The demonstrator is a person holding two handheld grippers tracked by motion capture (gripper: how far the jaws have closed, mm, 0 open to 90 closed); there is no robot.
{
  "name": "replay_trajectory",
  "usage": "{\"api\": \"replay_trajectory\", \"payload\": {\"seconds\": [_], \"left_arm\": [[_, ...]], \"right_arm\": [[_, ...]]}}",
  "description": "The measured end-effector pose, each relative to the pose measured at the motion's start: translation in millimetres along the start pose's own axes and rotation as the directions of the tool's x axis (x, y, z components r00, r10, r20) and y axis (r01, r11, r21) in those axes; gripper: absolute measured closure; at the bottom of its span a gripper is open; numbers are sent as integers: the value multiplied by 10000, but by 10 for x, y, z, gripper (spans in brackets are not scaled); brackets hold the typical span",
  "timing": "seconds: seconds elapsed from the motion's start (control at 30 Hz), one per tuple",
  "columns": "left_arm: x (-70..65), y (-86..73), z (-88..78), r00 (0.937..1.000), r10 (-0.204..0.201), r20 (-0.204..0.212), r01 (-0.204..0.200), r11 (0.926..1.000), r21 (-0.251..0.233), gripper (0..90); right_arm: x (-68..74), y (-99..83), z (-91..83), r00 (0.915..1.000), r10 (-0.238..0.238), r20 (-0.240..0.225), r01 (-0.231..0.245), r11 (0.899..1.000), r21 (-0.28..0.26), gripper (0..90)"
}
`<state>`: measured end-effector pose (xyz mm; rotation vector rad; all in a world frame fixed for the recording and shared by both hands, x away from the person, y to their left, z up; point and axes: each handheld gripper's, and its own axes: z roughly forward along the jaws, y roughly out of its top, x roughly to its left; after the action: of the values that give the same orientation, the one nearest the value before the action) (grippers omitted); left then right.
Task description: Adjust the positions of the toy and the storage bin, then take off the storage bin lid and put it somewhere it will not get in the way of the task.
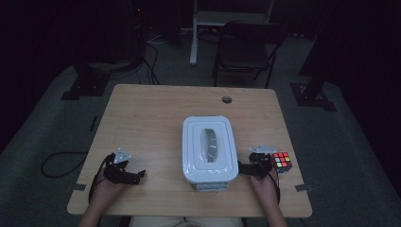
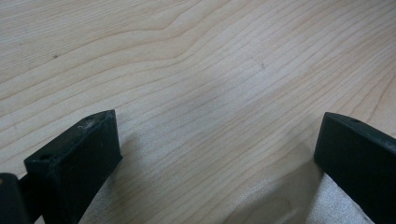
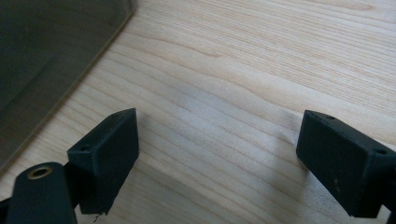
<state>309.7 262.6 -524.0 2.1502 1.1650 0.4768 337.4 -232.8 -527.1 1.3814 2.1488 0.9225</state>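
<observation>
My left gripper rests on the table, jaws wide, empty. My right gripper, also spread and empty, sits just beside the box. Pale wood-grain top; dark room, a chair beyond. Box white, lidded, centre table. Cube at right. No readable writing.
</observation>
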Motion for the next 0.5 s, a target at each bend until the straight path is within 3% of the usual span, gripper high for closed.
{"api": "replay_trajectory", "payload": {"seconds": [0.3, 0.5], "left_arm": [[37, 25, 19, 9999, -140, -100, 140, 9999, 29, 12], [112, 80, 24, 9995, -243, 180, 238, 9994, 271, 12]], "right_arm": [[-1, 0, 0, 10000, 8, -11, -8, 10000, 7, 128], [-2, 1, -1, 10000, 3, -9, -3, 10000, 16, 128]]}}
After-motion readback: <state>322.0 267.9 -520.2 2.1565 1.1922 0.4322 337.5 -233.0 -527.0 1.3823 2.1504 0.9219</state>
